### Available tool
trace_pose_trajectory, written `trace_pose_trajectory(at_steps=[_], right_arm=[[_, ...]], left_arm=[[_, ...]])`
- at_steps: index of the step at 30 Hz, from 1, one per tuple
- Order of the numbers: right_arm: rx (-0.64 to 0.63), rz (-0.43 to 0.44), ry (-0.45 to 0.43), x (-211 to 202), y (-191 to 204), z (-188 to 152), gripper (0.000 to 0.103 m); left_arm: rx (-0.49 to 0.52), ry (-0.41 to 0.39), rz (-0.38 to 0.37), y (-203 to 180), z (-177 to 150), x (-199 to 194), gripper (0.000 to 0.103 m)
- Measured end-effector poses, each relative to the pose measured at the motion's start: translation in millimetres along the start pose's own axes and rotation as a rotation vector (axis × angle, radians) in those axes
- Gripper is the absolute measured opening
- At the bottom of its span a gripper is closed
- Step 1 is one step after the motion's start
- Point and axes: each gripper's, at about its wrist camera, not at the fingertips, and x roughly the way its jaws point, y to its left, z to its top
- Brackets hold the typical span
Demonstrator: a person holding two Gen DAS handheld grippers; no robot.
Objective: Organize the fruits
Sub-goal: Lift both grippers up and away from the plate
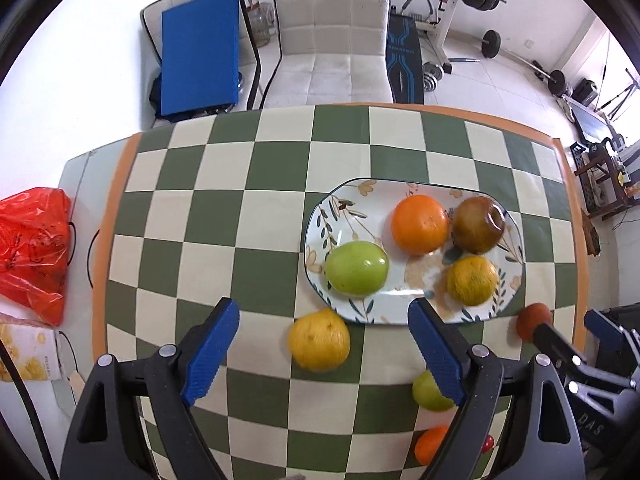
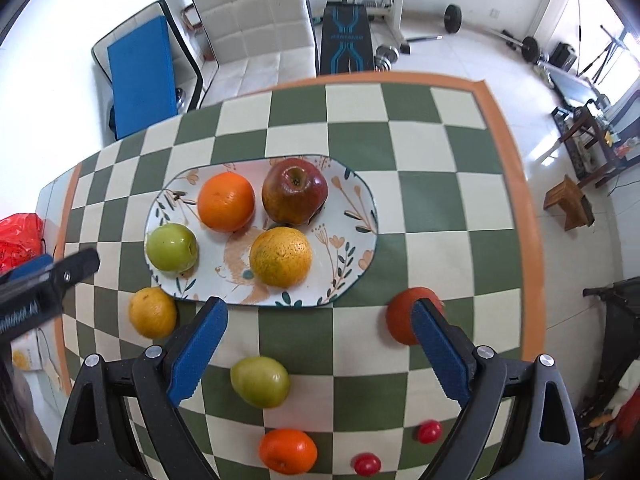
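Gym gear and a white chair stand behind the checked counter (image 2: 432, 200). Oval plate (image 2: 356, 188) already carries four fruits. Nearer the camera than the plate, loose: yellow citrus (image 1: 319, 339), green fruit (image 2: 260, 381), red-orange fruit (image 2: 400, 314). Left claw (image 1: 324, 344) released, straddling the citrus; right claw (image 2: 316, 350) released, empty. Judgement: centre the citrus, then close gently.
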Motion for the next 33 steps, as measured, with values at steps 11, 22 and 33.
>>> trace_pose_trajectory(at_steps=[11, 22, 33], right_arm=[[-0.026, -0.004, -0.097, -69.5, 4.2, -34.4, 0.095], [-0.037, 0.012, -0.195, -137.9, 10.1, -60.6, 0.095], [0.012, 0.051, -0.189, -136.9, 10.0, -61.4, 0.095]], left_arm=[[0.021, -0.129, -0.002, -5.4, -45.1, -69.5, 0.086], [0.015, -0.217, -0.019, -5.2, -67.9, -121.9, 0.086], [-0.022, -0.204, -0.011, 4.2, -66.0, -116.4, 0.087]])
